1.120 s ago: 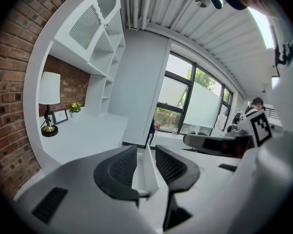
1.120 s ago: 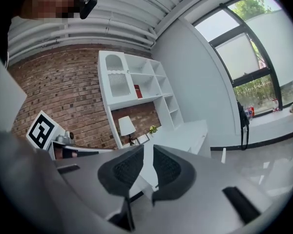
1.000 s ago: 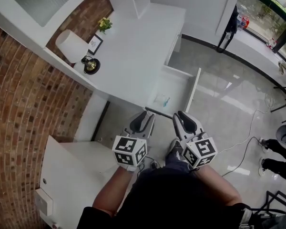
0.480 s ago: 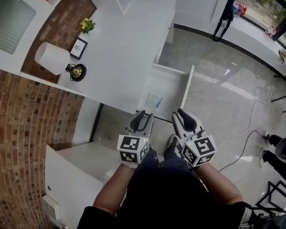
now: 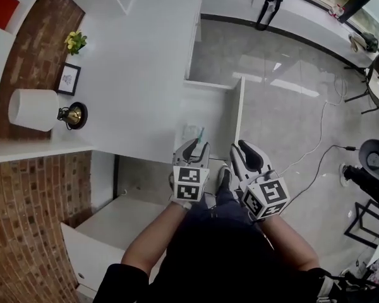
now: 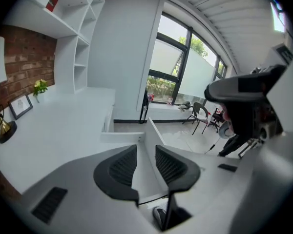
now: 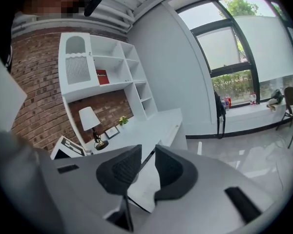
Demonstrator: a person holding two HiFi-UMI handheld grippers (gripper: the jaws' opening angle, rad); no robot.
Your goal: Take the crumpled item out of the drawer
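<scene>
The white drawer (image 5: pixel 239 115) stands pulled out of the white desk (image 5: pixel 145 68). A pale crumpled item (image 5: pixel 192 132) with teal marks lies at the drawer's near end. My left gripper (image 5: pixel 193 146) hangs right at that item's near edge, jaws apart with nothing between them. In the left gripper view the left gripper (image 6: pixel 145 150) looks along the drawer (image 6: pixel 154 131); the item is hidden there. My right gripper (image 5: pixel 242 150) sits by the drawer's near right corner, open and empty. The right gripper (image 7: pixel 147 152) looks down over the drawer (image 7: pixel 145 182).
On the desk's left stand a white lamp (image 5: pixel 31 109), a small brass object (image 5: pixel 73 114), a framed picture (image 5: pixel 68 79) and a yellow plant (image 5: pixel 74 41). A white cabinet (image 5: pixel 107 226) is below left. A cable (image 5: pixel 316 149) crosses the floor; a person's legs (image 5: pixel 366 183) stand right.
Both grippers have moved forward and down toward the drawer's near end; the left one now reaches the crumpled item's edge. The jaws' gaps look unchanged.
</scene>
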